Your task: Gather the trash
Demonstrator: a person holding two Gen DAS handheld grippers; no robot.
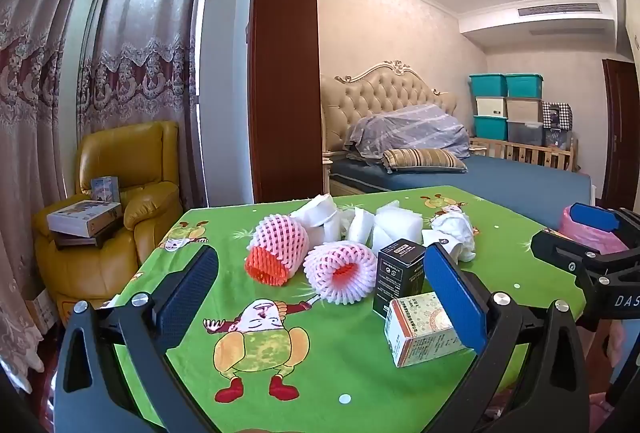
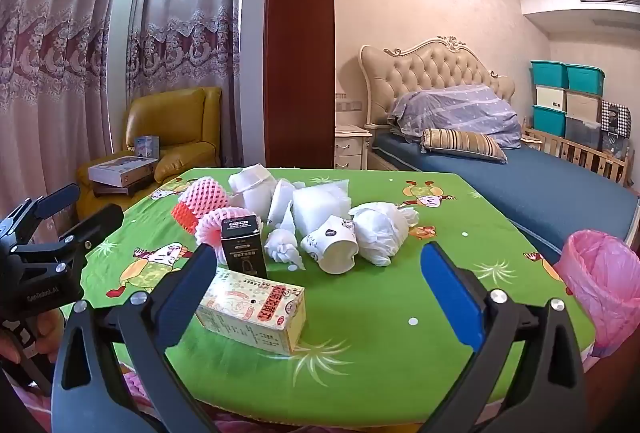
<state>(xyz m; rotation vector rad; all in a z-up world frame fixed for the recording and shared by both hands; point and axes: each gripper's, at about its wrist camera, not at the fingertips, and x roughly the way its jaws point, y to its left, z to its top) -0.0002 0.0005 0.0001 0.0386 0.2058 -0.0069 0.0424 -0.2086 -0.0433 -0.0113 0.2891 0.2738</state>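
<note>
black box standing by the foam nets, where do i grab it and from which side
Grip the black box across its two narrow upright sides, near the top, coming from above: it stands upright, with the cream carton lying close in front and a pink foam net behind.

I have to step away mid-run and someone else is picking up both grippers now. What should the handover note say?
Left gripper: open, empty, over the table's near edge.
Right gripper: open, empty, beside it.
Trash on the green tablecloth: yellow carton nearest, black box, two foam fruit nets, paper cup, crumpled white wrappers.
Pink-lined bin: at the table's right edge.
Done: apparently nothing; all the trash I can see is on the table.
Left: move every piece into the bin.
</note>
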